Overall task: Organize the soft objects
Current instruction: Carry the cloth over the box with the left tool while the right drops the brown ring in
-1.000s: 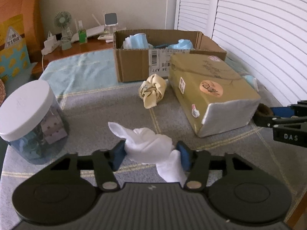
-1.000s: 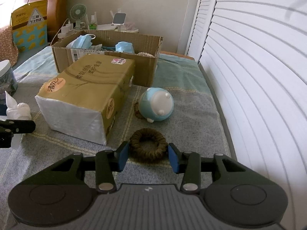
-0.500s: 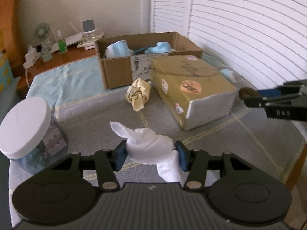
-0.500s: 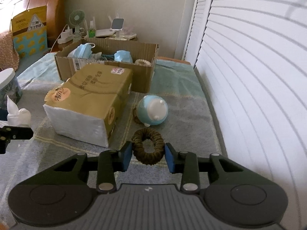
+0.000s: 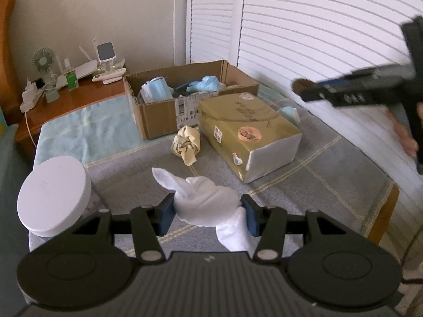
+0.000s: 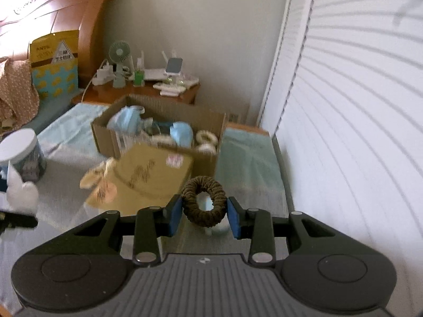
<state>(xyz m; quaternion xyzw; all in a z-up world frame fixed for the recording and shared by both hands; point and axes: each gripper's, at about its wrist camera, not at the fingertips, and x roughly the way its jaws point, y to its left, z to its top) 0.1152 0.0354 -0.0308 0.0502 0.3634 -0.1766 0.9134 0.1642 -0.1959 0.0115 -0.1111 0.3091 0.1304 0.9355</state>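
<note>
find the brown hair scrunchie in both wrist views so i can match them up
Left wrist view: brown hair scrunchie is at upper right, a dark blur at the tip of the right gripper.
Right wrist view: lower centre, pinched between the blue pads.
Shared landmark: the open cardboard box holding blue face masks.

A: Any legible txt?
B: Cardboard box [image 5: 164, 116] label: "34 A77", upside down, plus barcode. Right hand-held gripper [image 5: 343, 96] reads "DAS", inverted. Yellow bag [image 6: 54, 68]: Chinese chars, illegible.
</note>
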